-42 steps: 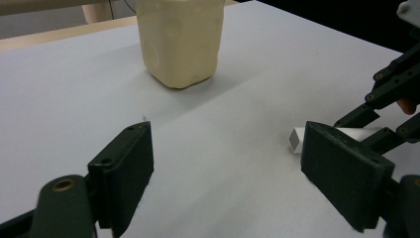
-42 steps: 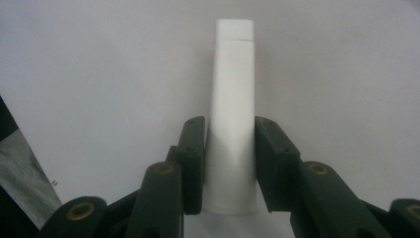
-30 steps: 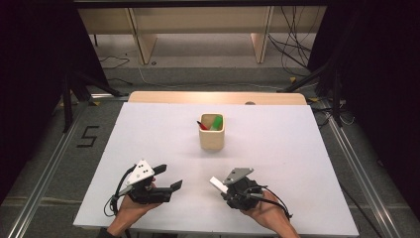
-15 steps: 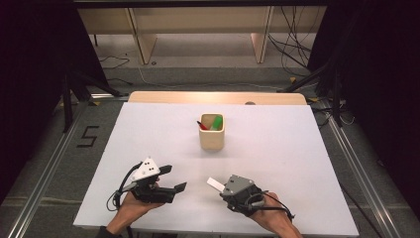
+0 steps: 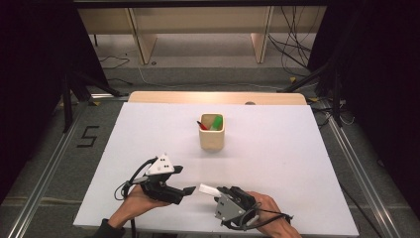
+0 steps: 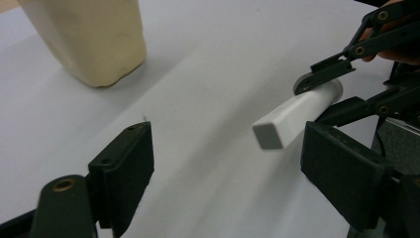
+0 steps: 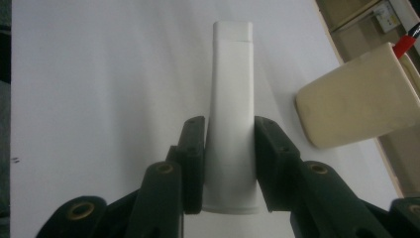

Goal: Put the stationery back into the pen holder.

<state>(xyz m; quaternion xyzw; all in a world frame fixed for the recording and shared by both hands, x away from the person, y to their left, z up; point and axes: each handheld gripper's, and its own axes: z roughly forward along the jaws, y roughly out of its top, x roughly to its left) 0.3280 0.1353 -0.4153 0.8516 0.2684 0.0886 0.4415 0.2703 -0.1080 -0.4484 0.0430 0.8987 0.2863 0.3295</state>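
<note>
Pinching a white tube (image 7: 231, 119) at its round end, our right gripper (image 5: 229, 200) points its square tip leftward, just above the counter (image 5: 297, 163), toward the left gripper (image 5: 184, 190), jaws spread.

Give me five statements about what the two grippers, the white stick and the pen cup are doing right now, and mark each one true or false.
1. The right gripper is closed on the white stick. True.
2. The left gripper holds the white stick. False: its jaws stand open with nothing between them; the stick is off to one side.
3. The beige cup lies tipped over on the table. False: it stands upright.
4. A green item and a red-tipped one stick out of the cup. True.
5. The white stick rests inside the cup. False: it is in the right gripper, apart from the cup.
</note>
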